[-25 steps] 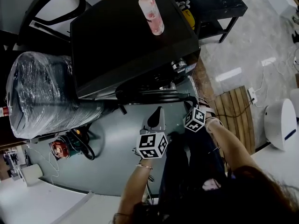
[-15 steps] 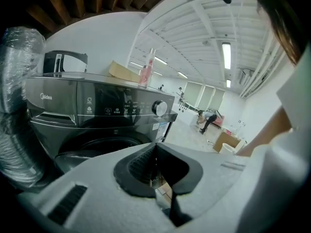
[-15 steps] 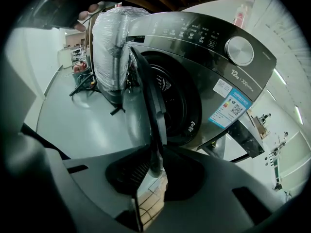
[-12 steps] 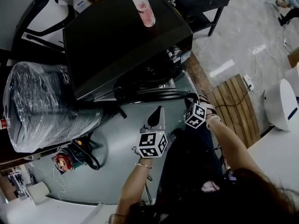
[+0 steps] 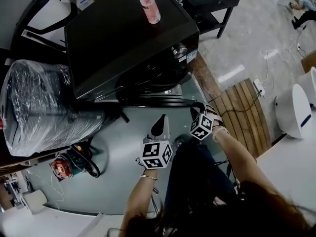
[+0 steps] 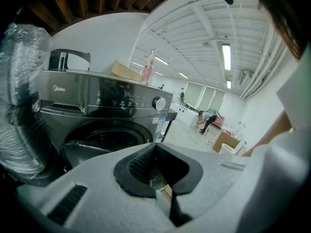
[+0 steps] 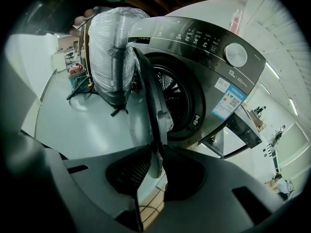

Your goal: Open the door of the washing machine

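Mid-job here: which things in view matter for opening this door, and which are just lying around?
In the job: washing machine, door, right gripper clamped on the door edge.
Lying about: pink bottle on the machine, plastic-wrapped bundle, wooden slats.

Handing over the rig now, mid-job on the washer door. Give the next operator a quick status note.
Left tool: shut, empty, held off in front of the washing machine.
Right tool: shut on the free edge of the door.
Done: door unlatched and swung well clear of the drum opening.
To do: probably swing it a bit wider, then let go.
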Tool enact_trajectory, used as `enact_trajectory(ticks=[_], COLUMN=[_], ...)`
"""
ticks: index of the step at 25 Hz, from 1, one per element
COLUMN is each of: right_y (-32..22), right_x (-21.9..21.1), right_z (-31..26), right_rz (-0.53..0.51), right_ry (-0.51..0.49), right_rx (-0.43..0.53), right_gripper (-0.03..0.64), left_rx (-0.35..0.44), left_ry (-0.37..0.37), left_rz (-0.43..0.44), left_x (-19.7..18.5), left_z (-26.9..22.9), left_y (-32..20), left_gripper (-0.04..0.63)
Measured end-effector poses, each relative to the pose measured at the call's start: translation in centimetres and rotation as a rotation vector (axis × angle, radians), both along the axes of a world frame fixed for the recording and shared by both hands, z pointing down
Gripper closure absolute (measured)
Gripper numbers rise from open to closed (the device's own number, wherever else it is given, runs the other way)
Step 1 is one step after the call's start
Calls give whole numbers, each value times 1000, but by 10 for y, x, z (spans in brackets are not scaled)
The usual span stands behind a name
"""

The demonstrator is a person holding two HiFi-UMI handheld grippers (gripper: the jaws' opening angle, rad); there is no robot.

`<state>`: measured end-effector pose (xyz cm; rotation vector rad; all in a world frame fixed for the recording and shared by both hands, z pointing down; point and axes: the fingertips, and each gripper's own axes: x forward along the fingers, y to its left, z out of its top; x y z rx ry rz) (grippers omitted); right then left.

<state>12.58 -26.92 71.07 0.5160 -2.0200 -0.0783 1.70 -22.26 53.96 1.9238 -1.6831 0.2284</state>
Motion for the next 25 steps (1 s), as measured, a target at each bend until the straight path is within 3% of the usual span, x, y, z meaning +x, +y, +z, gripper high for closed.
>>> enact_trajectory(ticks=[11, 25], right_y=[29, 68], right_x=[2, 1], right_z=[2, 5], right_rz=[-72, -81], right_ry=[-31, -58], right_rx=[-35, -59], right_gripper=[560, 565], left_rx=[-20, -17], left_ry=[-2, -35], left_rz=[-135, -162], left_x=[17, 7], left_z=[2, -4], left_y=[41, 62], left_gripper=[581, 581])
